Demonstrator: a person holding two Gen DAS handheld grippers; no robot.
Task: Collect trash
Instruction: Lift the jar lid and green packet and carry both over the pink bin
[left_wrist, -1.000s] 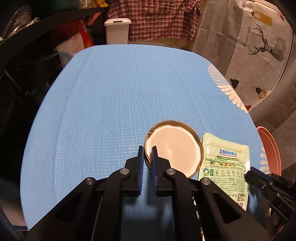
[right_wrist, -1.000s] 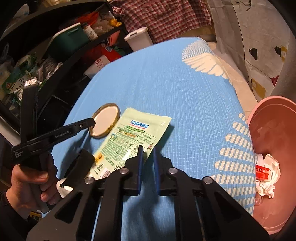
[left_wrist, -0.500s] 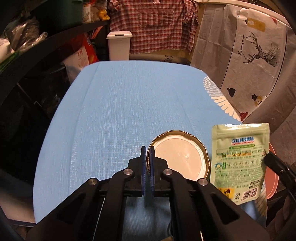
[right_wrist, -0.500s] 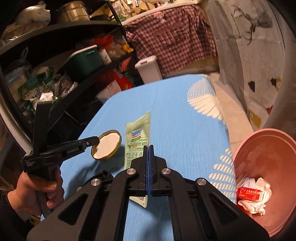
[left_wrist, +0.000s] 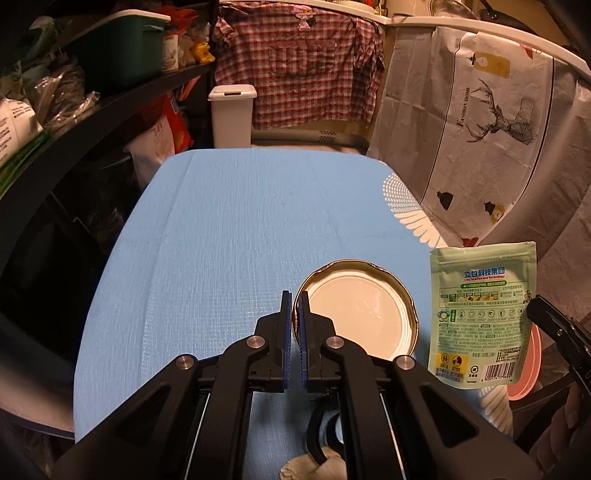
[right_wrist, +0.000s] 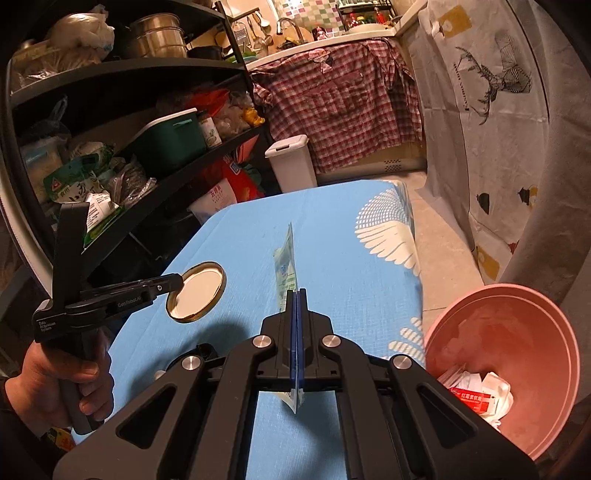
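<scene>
My left gripper (left_wrist: 294, 295) is shut on the rim of a gold jar lid (left_wrist: 364, 314) with a white inside, lifted off the blue tablecloth (left_wrist: 240, 229). From the right wrist view the same lid (right_wrist: 197, 295) hangs at the tip of the left gripper (right_wrist: 179, 281), held by a hand (right_wrist: 62, 384). My right gripper (right_wrist: 297, 293) is shut on a pale green printed pouch (right_wrist: 286, 264), held edge-on above the table. That pouch (left_wrist: 480, 317) shows flat in the left wrist view, at the right.
A pink bin (right_wrist: 517, 332) with paper and a red wrapper inside stands right of the table. A white lidded bin (left_wrist: 232, 114) stands beyond the far table edge. Black shelves (right_wrist: 122, 122) full of goods line the left. A printed sheet (left_wrist: 480, 110) hangs at the right.
Both grippers closed and rose: the left lifted the lid off the cloth, the right picked the pouch up from lying flat and now holds it upright.
</scene>
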